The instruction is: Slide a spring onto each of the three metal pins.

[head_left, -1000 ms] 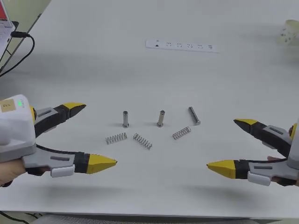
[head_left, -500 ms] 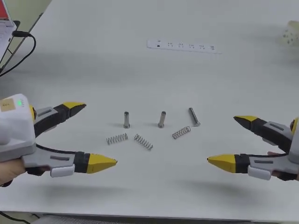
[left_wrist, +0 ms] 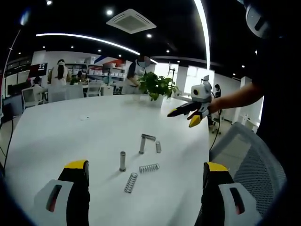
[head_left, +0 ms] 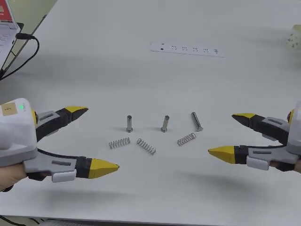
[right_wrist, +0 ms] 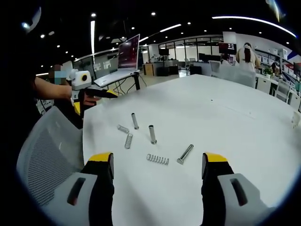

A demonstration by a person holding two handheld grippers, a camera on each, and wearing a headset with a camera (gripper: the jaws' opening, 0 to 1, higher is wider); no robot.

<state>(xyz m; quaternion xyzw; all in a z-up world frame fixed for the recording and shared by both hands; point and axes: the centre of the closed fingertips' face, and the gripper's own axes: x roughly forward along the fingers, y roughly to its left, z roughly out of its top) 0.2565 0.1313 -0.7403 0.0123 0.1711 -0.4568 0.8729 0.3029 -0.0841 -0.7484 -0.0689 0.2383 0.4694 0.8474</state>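
Two metal pins stand upright on the white table, the left pin (head_left: 129,123) (left_wrist: 122,161) and the middle pin (head_left: 165,123) (right_wrist: 152,134). The third pin (head_left: 196,121) (right_wrist: 185,154) lies on its side at the right. Just in front of them lie three loose springs: one at the left (head_left: 119,142), one in the middle (head_left: 146,146), one at the right (head_left: 186,139) (right_wrist: 157,159). My left gripper (head_left: 101,137) hovers open left of the group. My right gripper (head_left: 221,133) hovers open to its right. Both hold nothing.
A white power strip (head_left: 188,49) lies farther back on the table. A black cable (head_left: 23,52) and a laptop (head_left: 5,23) sit at the far left. A pale object (head_left: 295,36) sits at the far right. The table's near edge (head_left: 150,220) runs below the grippers.
The camera has tilted, so the whole scene sits a little lower. The right gripper has edged forward, nearer the line of the pins. Pins and springs have not moved.
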